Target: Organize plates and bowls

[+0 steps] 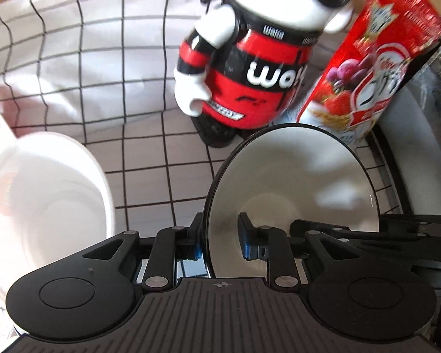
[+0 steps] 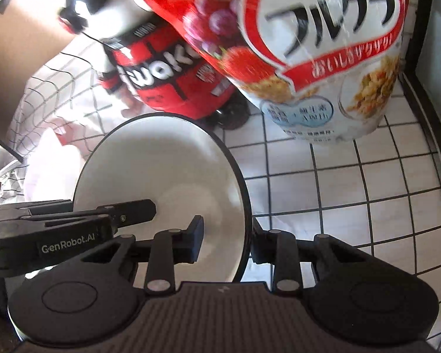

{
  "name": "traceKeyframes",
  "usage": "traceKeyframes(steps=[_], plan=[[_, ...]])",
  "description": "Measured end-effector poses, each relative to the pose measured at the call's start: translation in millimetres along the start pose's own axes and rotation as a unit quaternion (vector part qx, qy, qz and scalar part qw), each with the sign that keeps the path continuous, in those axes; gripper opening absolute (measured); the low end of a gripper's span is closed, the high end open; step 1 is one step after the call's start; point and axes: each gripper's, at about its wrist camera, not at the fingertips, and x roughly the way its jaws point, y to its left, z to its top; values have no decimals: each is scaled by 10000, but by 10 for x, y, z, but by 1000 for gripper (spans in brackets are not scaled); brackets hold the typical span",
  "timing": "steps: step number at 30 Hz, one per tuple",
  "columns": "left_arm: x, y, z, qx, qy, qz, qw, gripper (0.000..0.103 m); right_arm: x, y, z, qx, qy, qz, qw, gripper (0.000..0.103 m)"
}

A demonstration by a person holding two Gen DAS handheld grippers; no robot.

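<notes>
The black-rimmed white bowl point(image 1: 291, 188) was tilted up on edge above the grid-patterned cloth point(image 1: 117, 67), in front of the red-and-black robot figurine point(image 1: 250, 67), its hollow turned toward the cereal bag point(image 1: 367, 67) to the figurine's right. Both grippers straddled its near rim. The left gripper point(image 1: 220, 241) had the rim's left portion between its jaws, though the inner finger point(image 1: 251, 239) appeared to stand a little clear of the surface, so whether it truly clamped was hard to say. The right gripper point(image 2: 227, 244) was closed on the rim's right portion, one pad inside and one behind the wall. The coming move likely turned on where the stack of white dishes point(image 1: 44, 203) lay: well to the left of the figurine, nearer the left hand. That stack was washed out by glare and cut off at the frame's edge, and the bowl's underside was hidden.
</notes>
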Motion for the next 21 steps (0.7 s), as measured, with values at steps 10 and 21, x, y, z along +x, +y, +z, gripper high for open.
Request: traceKeyframes(steps=[10,21], plan=[[-650,-217,-158,268,-176,-28,9995,34,-596,198,-248,-149,-283,89,9995,32],[-731,-466,-859,764,269,-307,9962,34,-929,157,-927,-332,38,-180,9993,32]])
